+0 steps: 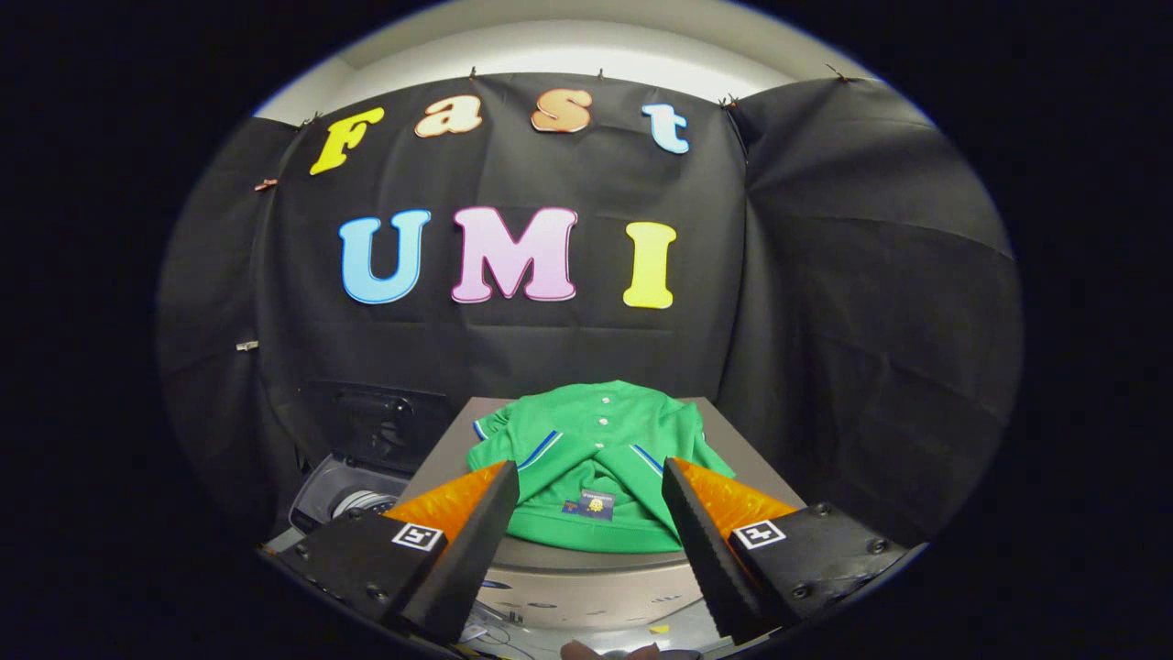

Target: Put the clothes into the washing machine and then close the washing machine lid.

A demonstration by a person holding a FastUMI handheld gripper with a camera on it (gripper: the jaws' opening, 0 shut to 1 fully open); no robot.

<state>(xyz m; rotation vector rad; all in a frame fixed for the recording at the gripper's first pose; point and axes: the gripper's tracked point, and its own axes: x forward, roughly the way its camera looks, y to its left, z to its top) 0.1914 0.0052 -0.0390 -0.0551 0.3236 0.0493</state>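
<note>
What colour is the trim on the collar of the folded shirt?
Blue and white stripes on the green shirt, seen in the gripper view just beyond the open gripper.

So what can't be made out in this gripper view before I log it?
- Washing machine: the left finger and the grey surface cover part of it, so its drum is barely readable.
- Green shirt: the label near its hem is too small to read, and its far side is hidden by its own folds.
- Gripper: open, with the shirt just ahead; the body is cut off.
</note>
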